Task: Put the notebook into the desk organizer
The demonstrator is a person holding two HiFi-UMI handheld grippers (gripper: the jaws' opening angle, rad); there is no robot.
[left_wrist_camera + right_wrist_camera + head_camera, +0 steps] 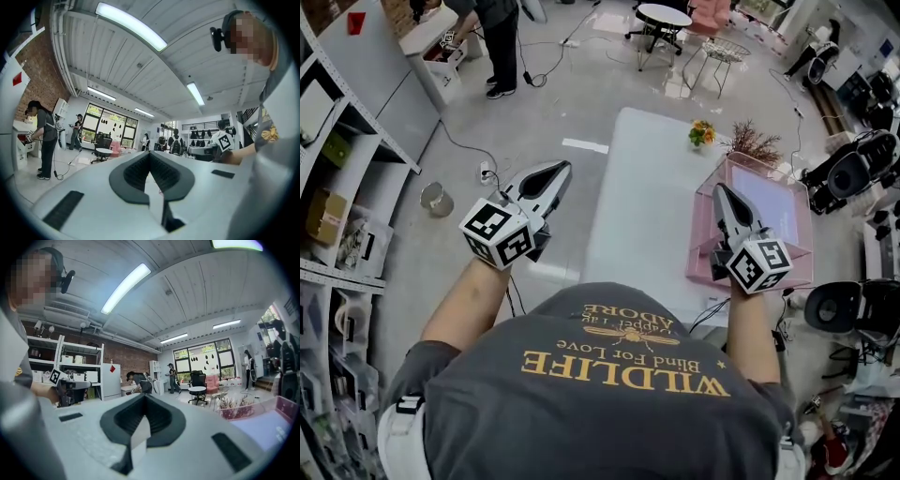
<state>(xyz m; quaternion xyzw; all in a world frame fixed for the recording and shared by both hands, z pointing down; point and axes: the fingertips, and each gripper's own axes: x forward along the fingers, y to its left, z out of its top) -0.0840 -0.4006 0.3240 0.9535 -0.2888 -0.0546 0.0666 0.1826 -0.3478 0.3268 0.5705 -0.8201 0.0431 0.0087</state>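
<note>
- Left gripper point(562, 168) is raised off the table's left side, jaws pressed fully together with nothing between them. The right gripper point(720, 190) is likewise closed on nothing and hovers over the pink desk organizer point(701, 248).
- What looks like the notebook point(773, 202), a pale lilac slab, lies flat inside that organizer, though I can't confirm it. No other notebook shows on the white table point(647, 197).
- Risk now: the right gripper hangs just above the organizer's near wall, and the organizer seems to sit at the table's right edge. A careless dip or sweep could shove or tip it.
- If that slab isn't the notebook, neither closed gripper is ready to grab one.
- Only the head view shows the organizer's contents and the table layout. Both gripper views look out level across the room and confirm the pads meet. The right gripper view catches just the organizer's pink rim beside some dried sprigs point(229, 404).
</note>
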